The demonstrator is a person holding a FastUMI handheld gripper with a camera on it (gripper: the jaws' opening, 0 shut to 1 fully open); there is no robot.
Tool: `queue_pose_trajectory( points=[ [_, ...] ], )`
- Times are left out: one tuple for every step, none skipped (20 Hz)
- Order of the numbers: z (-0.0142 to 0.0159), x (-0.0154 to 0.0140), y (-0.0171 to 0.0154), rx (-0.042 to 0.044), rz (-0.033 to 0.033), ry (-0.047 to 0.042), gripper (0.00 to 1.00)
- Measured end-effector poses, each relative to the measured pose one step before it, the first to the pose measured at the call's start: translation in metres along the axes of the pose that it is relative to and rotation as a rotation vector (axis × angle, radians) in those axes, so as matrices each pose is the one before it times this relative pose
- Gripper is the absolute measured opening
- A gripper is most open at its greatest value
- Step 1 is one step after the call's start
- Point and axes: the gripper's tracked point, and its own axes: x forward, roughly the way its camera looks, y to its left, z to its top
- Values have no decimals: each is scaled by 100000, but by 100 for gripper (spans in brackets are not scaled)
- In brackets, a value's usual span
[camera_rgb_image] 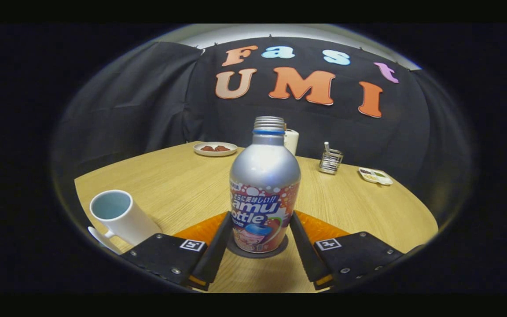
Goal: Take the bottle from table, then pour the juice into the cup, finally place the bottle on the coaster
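Wooden table (183, 185), near to far: your gripper (260, 240), fingers parted, flanking but seemingly not pressing the upright aluminium juice bottle (264, 193) on its dark coaster (280, 250); white cup (119, 215) beside; snack plate (215, 149) beyond.

- Bottle (264, 189) upright on dark coaster (280, 250), standing between the fingers of the tongs (258, 233); fingers close at each side, contact unclear.
- White cup (119, 215) close beside the left finger, narrowing passage there.
- Bare surface (363, 207) right of the bottle, open.
- Plate (215, 149), wire holder (330, 160), small tray (375, 175), white container (292, 140) along the far edge, well apart.
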Motion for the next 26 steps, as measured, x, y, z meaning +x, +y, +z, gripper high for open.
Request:
queue_pose_trajectory(
  points=[
    [-322, -41, 55, 406, 135, 705, 77],
    [185, -74, -90, -55, -345, -833, 78],
    [-148, -31, 8, -626, -234, 648, 78],
    [-16, -23, -4, -394, -116, -147, 78],
    [-50, -39, -3, -322, -122, 125, 80],
    [10, 38, -80, -214, -287, -104, 80],
    [-222, 65, -36, 135, -179, 398, 80],
    [-295, 29, -33, -195, -275, 777, 81],
    [-213, -42, -147, -612, -568, 373, 82],
    [-64, -30, -82, -627, -267, 109, 82],
    [-179, -149, 76, -423, 10, 171, 83],
    [-80, -257, 79, 399, 310, 5, 83],
    [-135, -277, 343, 840, 782, -231, 85],
    [151, -256, 55, 969, 680, -391, 87],
    [211, -298, -66, 701, 54, -654, 91],
    [194, -389, -5, 366, -425, -674, 94],
    [320, -450, -120, -114, -333, -527, 97],
    [16, -391, -123, -348, -296, -297, 98],
    [100, -503, -84, -66, -141, -362, 98],
    [95, -658, 12, 326, -54, -524, 98],
    [268, -679, -148, 666, -190, -686, 98],
    [230, -623, -131, 822, -221, -941, 98],
    [301, -671, -186, 885, -162, -951, 98],
    [363, -813, -264, 830, -685, -1305, 98],
    [663, -778, -269, 428, -457, -1704, 98],
    [574, -756, -226, 114, -651, -1505, 98]
  ],
)
